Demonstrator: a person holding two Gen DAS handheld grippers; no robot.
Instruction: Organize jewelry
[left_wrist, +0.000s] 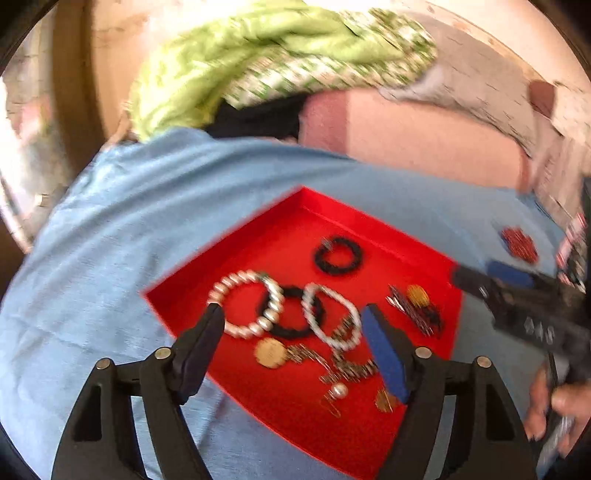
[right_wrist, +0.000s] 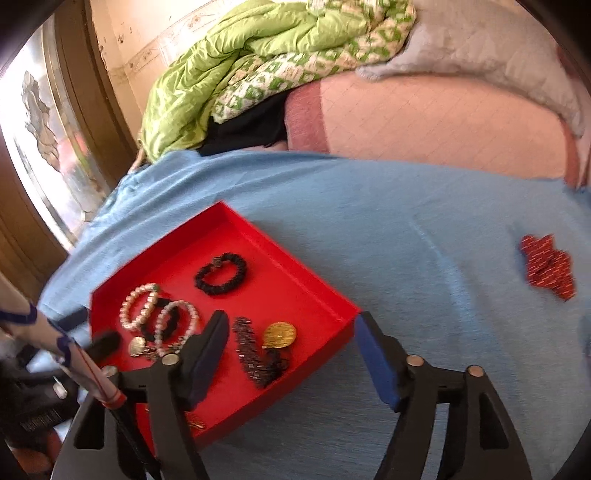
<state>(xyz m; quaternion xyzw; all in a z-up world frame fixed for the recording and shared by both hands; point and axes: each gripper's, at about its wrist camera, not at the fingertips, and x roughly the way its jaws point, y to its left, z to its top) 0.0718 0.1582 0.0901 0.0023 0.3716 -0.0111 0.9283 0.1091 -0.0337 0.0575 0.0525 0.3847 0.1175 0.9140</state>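
A red tray (left_wrist: 240, 251) lies on a blue cloth (left_wrist: 110, 258). It holds pearl bracelets (left_wrist: 245, 308), a black scrunchie (left_wrist: 338, 255), a gold disc (left_wrist: 270, 352) and a dark beaded piece (left_wrist: 413, 310). My left gripper (left_wrist: 293, 312) hovers open just above the bracelets, nothing between its fingers. In the right wrist view my right gripper (right_wrist: 291, 319) stands open over the near right corner of the tray (right_wrist: 295, 288), close to a gold disc (right_wrist: 279, 334) and the beaded piece (right_wrist: 255, 358), gripping nothing. A red sparkly piece (right_wrist: 548, 269) lies alone on the cloth, to the right.
A green quilt (right_wrist: 258, 55) and a pink mattress (right_wrist: 443, 122) rise behind the cloth. A wooden window frame (right_wrist: 92, 92) stands at the far left. The hand (left_wrist: 554, 406) that holds the right gripper shows at the left wrist view's lower right.
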